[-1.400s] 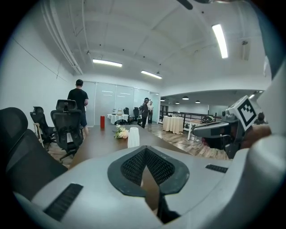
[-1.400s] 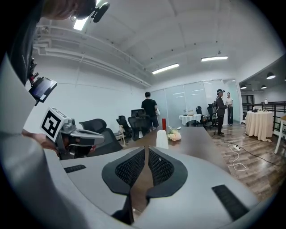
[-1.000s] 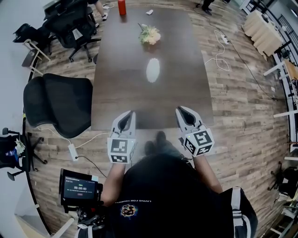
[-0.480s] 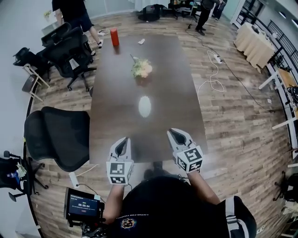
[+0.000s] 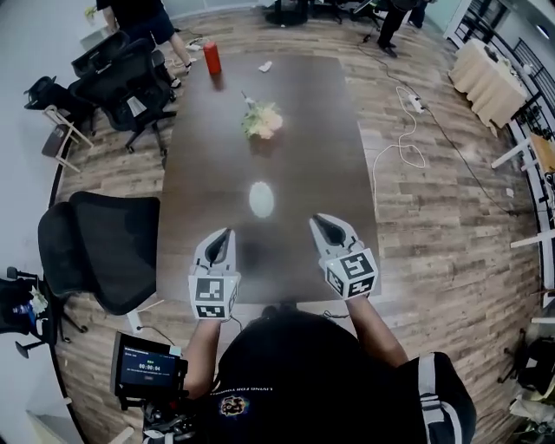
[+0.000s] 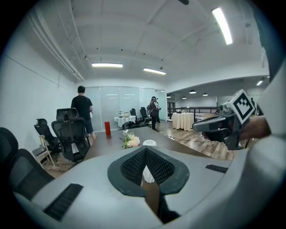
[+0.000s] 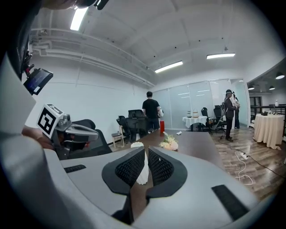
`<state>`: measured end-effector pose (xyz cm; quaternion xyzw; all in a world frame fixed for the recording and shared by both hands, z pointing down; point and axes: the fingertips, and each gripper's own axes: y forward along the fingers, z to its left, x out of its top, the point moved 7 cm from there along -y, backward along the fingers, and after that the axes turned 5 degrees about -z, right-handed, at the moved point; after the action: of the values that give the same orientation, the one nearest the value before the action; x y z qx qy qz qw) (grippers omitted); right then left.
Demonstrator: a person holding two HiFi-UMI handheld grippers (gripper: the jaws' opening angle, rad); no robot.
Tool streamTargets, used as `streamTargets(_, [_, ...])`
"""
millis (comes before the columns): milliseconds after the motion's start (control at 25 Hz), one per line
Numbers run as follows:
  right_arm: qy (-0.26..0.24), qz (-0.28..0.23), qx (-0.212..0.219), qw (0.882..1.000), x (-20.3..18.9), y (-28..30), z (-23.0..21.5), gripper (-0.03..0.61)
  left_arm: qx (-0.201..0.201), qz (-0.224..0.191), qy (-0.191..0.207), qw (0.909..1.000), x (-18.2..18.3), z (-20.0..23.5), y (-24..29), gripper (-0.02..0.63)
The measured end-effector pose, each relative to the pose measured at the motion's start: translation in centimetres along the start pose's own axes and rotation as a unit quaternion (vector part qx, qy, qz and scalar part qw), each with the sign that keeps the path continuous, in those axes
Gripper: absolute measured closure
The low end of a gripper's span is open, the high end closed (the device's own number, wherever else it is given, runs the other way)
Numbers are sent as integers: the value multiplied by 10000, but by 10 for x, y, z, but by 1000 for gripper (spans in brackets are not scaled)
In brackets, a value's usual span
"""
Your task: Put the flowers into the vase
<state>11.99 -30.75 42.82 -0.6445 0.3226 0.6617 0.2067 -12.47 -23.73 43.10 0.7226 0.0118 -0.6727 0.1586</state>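
Note:
A bunch of pale flowers (image 5: 262, 120) lies on the long dark table (image 5: 329, 130), past its middle. A white vase (image 5: 261, 199) stands nearer to me on the centre line. My left gripper (image 5: 227, 234) and right gripper (image 5: 317, 222) hover side by side over the table's near end, both shut and empty, short of the vase. In the left gripper view the flowers (image 6: 131, 140) and vase (image 6: 149, 143) lie ahead beyond the shut jaws, with the right gripper (image 6: 223, 127) alongside. The right gripper view shows the vase (image 7: 137, 145), flowers (image 7: 170, 143) and left gripper (image 7: 71, 132).
A red bottle (image 5: 212, 58) and a small white scrap (image 5: 264, 66) sit at the table's far end. Black office chairs (image 5: 100, 238) stand along the left side, and a person (image 5: 143, 17) stands at the far left. A white cable (image 5: 408, 143) runs over the floor on the right.
Both grippers have moved forward from the table's near edge to over its near end, closer to the vase. Their jaws have stayed shut.

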Motion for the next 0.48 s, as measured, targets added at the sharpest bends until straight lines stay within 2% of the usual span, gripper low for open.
streamTargets(360, [22, 31, 235, 9997, 2, 38, -34, 558, 359, 152, 107, 9992, 15, 15, 26, 609])
streamTargets(480, [-34, 45, 244, 9997, 3, 54, -39, 558, 435, 118, 36, 9990, 18, 29, 32, 609])
